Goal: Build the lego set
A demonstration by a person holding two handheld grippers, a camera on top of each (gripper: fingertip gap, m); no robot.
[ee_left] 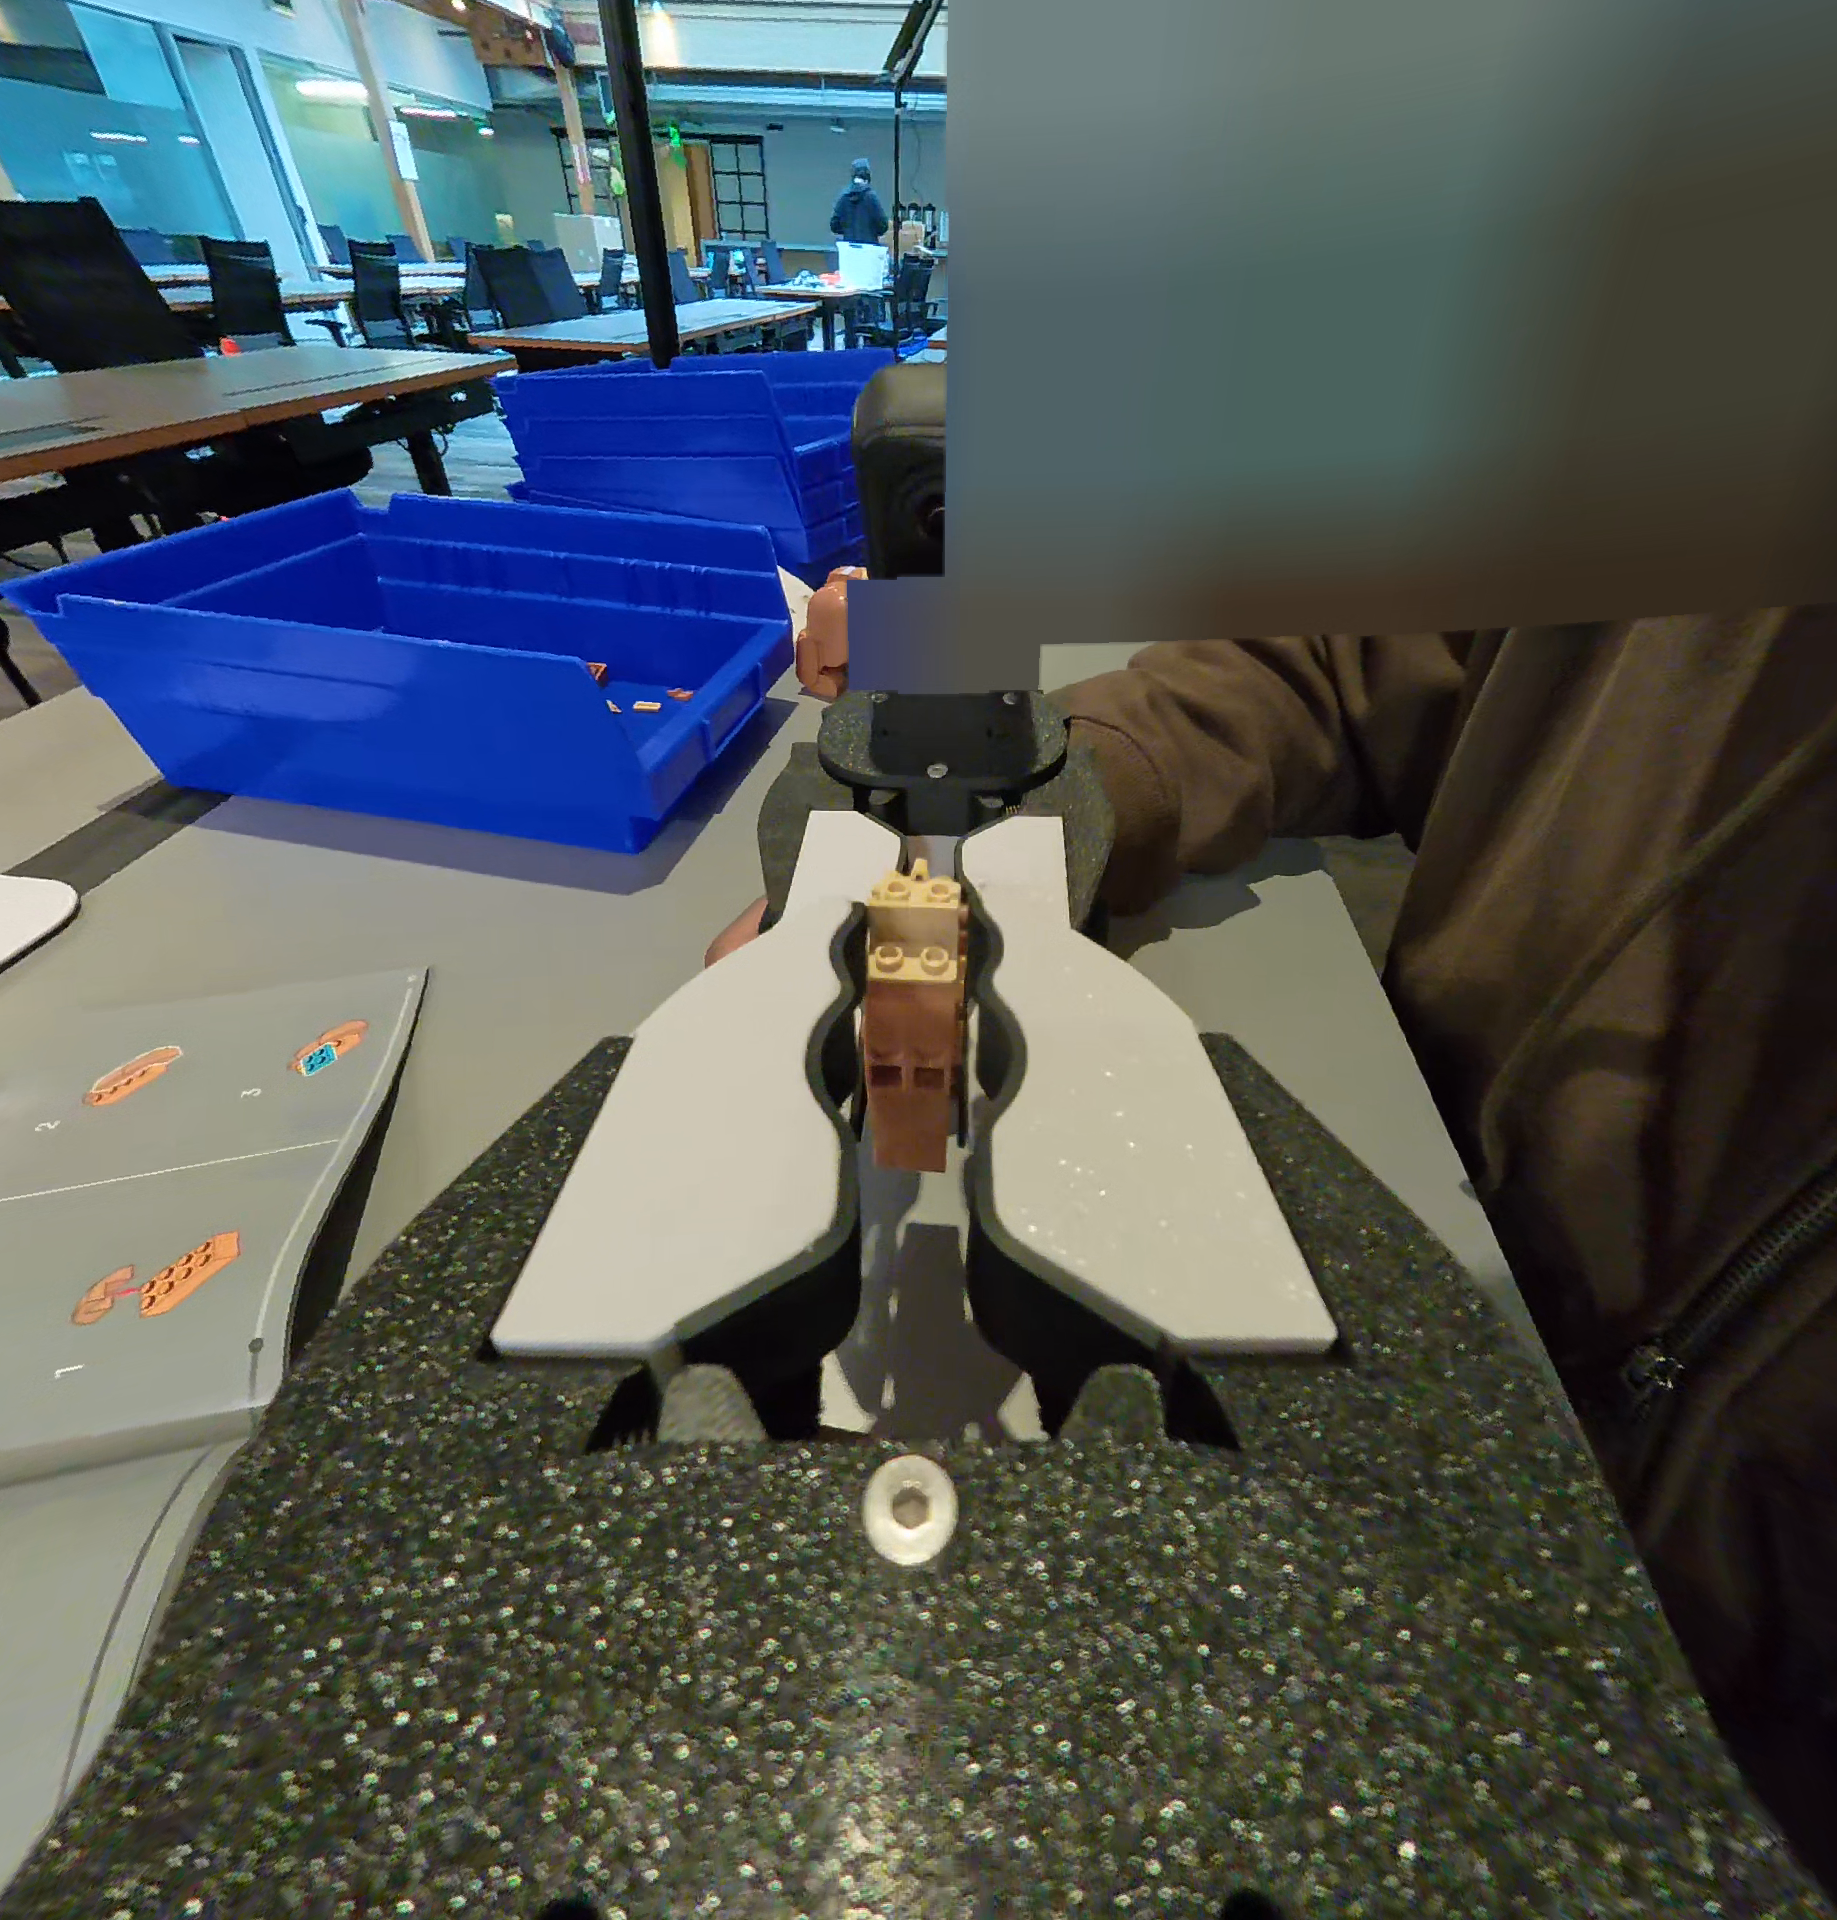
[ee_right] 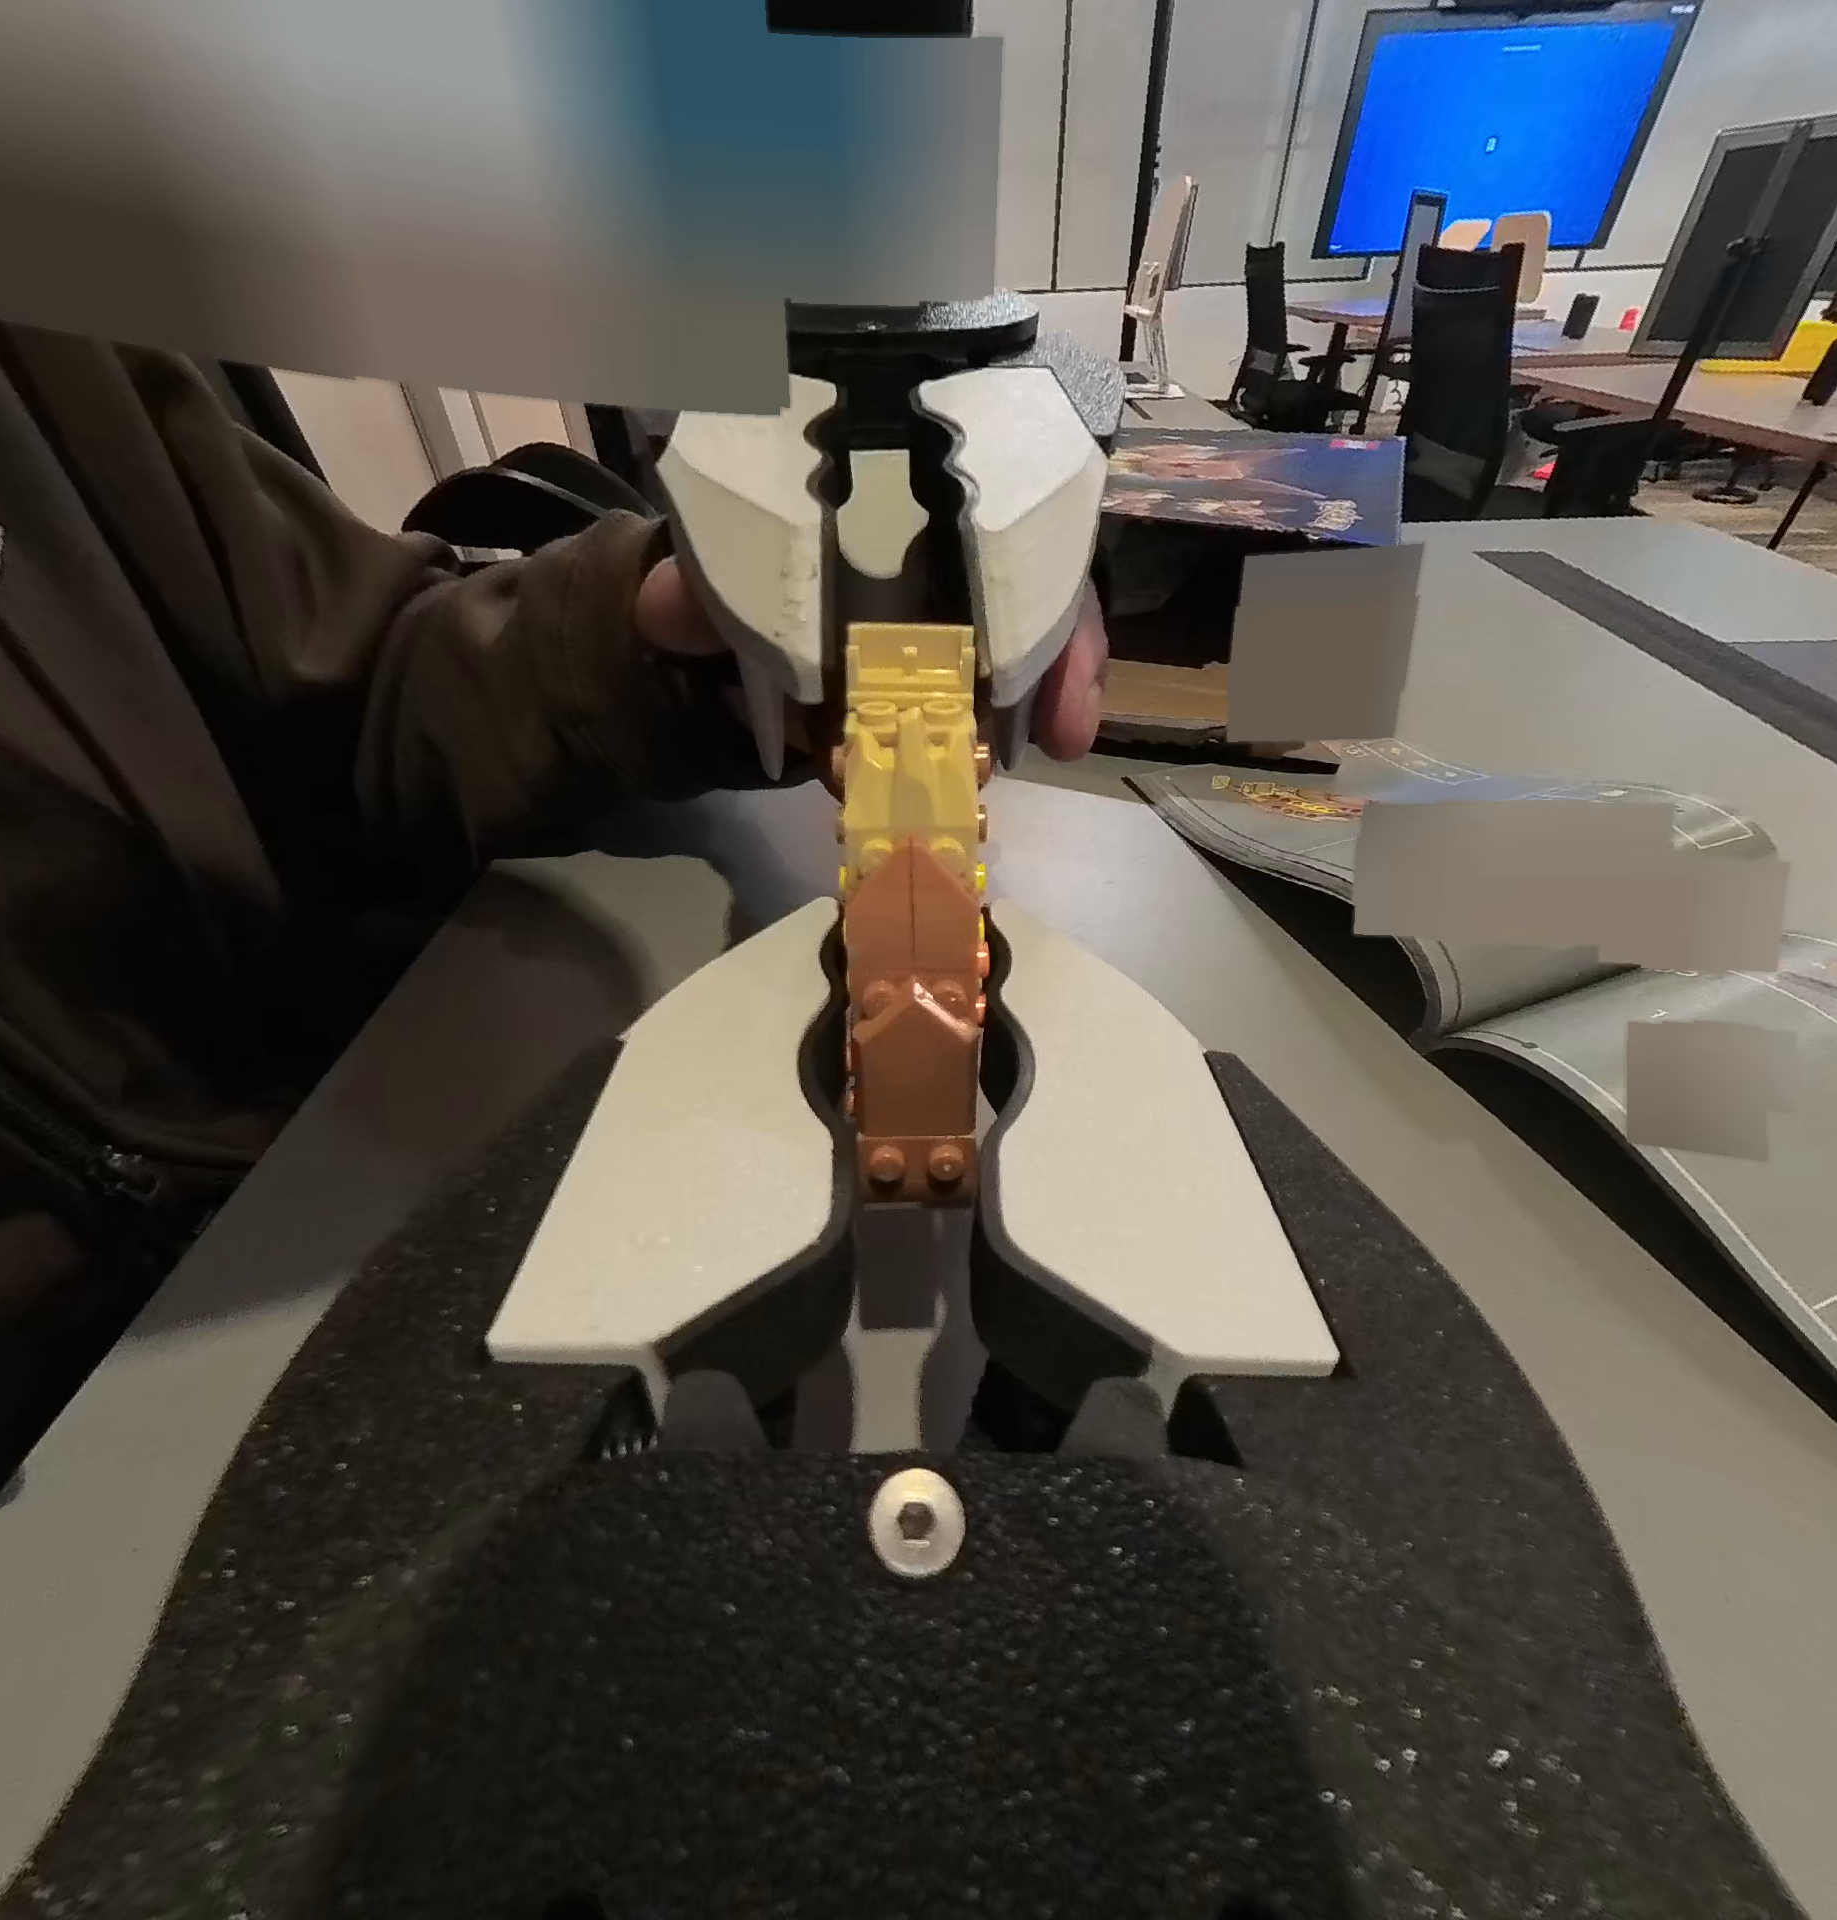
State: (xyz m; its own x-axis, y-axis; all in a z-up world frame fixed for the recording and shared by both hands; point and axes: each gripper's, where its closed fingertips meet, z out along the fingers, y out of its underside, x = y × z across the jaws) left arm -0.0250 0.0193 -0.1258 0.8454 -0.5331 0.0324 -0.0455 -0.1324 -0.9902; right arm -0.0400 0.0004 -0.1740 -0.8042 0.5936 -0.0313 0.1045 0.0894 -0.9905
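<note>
A narrow lego assembly of tan and brown bricks (ee_right: 912, 935) is held in the air between my two grippers, which face each other tip to tip above the grey table (ee_right: 1153, 852). In the right wrist view my right gripper (ee_right: 914, 920) is shut on its brown part, and the left gripper (ee_right: 893, 748) grips the tan end beyond. In the left wrist view my left gripper (ee_left: 914, 920) is shut on the assembly (ee_left: 909, 1039), brown near me and tan studs at the tips. The right gripper (ee_left: 929, 862) meets it from the far side.
A blue bin (ee_left: 405, 665) with a few small orange pieces stands at the left, with more stacked blue bins (ee_left: 685, 436) behind. An open instruction booklet (ee_left: 166, 1174) lies on the table (ee_right: 1516, 997). A lego box (ee_right: 1257, 488) stands behind. A person's brown jacket (ee_left: 1620, 1039) is close by. The tips of one gripper are about 5 cm away from the tips of the other.
</note>
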